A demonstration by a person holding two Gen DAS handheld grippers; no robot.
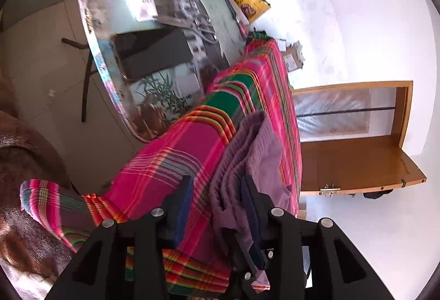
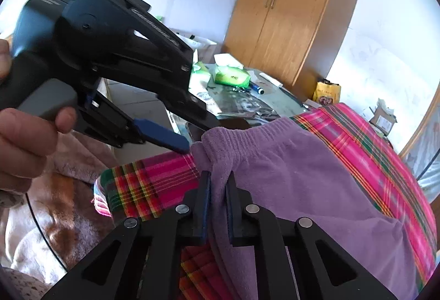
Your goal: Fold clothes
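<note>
1. The soft purple fleece garment (image 2: 288,179) lies on the pink, green and red plaid cloth (image 1: 165,162).
2. The right hand-held gripper (image 2: 217,206) is clamped on its gathered waistband edge.
3. The left hand-held gripper (image 1: 217,190) stands apart, the garment's bunched folds just beside its right finger (image 1: 251,203).

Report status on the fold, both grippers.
Right gripper shut on purple garment. Left gripper open beside the waistband. Garment on plaid sheet. Nothing obstructing.
</note>
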